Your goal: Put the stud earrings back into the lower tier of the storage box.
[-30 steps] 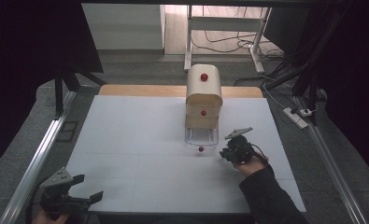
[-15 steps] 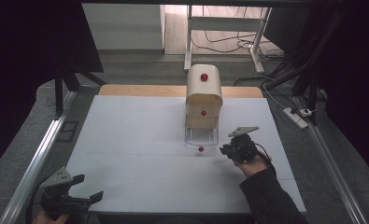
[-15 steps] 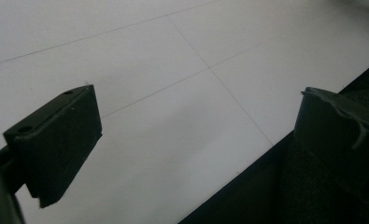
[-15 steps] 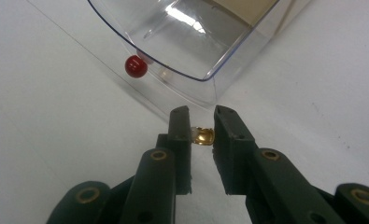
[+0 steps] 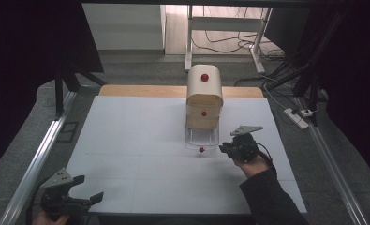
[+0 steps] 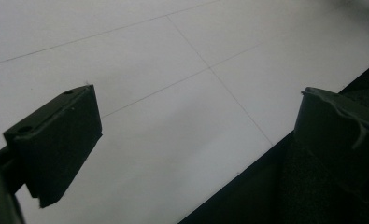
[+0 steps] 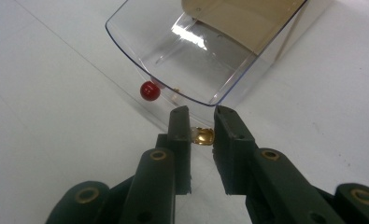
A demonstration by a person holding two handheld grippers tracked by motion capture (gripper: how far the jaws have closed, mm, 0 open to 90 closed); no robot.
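The right hand-held gripper [image 7: 202, 117] sits low over the white counter [image 5: 140, 136], just in front of the clear drawer [image 7: 196, 51] that is pulled out of the small wooden cabinet [image 5: 204, 96]. Its jaws are drawn close together, and a small gold piece [image 7: 203, 136] lies in the narrow gap between them. The piece seems clamped there, though the view along the jaws does not make the contact on both sides plain. It is just outside the drawer's front wall, near the drawer's red knob [image 7: 150, 90], which lies a little to the left of the jaw tips in the right gripper view.

In the high view the right hand-held gripper [image 5: 229, 149] lies to the right of the drawer's front, with the person's sleeve [image 5: 271, 197] coming in from the bottom edge. The cabinet stands at the far middle of the counter, with a red knob on its rounded top [image 5: 204, 77] and another on its upper drawer [image 5: 203, 113].

The left hand-held gripper [image 5: 90, 188] is at the near left corner of the counter, well apart from the cabinet. Its jaws stand wide apart with only bare counter between them.
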